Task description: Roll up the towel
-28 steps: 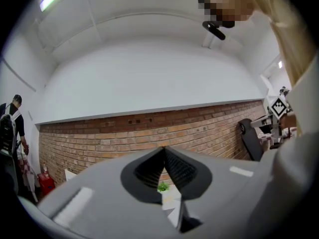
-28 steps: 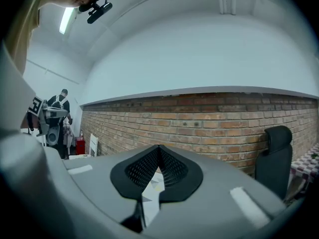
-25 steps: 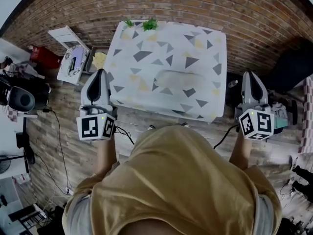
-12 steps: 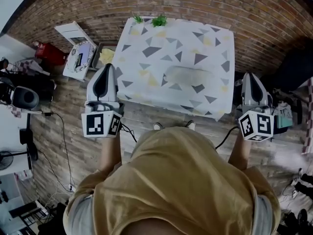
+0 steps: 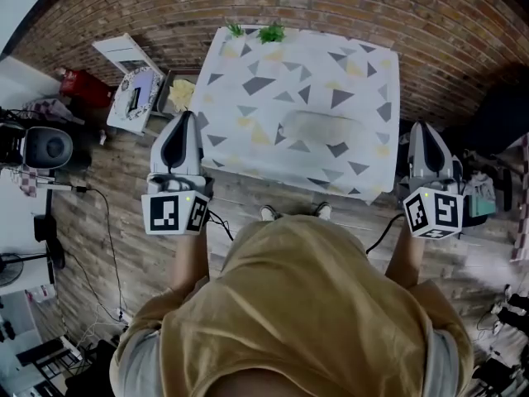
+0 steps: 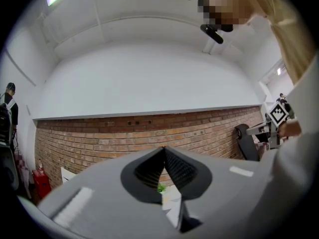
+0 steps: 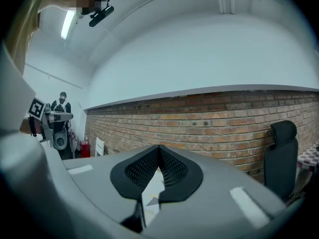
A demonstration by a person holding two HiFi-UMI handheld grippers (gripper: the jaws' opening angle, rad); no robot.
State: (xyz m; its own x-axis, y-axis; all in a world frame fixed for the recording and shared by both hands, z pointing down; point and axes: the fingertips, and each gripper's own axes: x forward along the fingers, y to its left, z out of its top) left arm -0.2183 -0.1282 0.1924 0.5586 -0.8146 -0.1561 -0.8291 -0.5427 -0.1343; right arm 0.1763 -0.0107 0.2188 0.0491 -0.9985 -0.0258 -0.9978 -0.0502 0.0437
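A pale grey towel lies in a low, long bundle on the table, which wears a white cloth with grey and yellow triangles. My left gripper hangs at the table's near left corner, shut and empty. My right gripper hangs beside the table's right edge, also shut with nothing in it. Both are short of the towel and point level toward the brick wall. In the left gripper view the closed fingertips meet in front of the wall; in the right gripper view the fingertips meet likewise.
Two small green plants stand at the table's far edge. A white open case and a tray lie on the wooden floor at left, with a red object beyond. A black chair stands at right. A person stands far left.
The view has shifted so the table sits a little further right and up. My left gripper has edged right toward the table's corner; the right one has hardly moved. Both stay shut.
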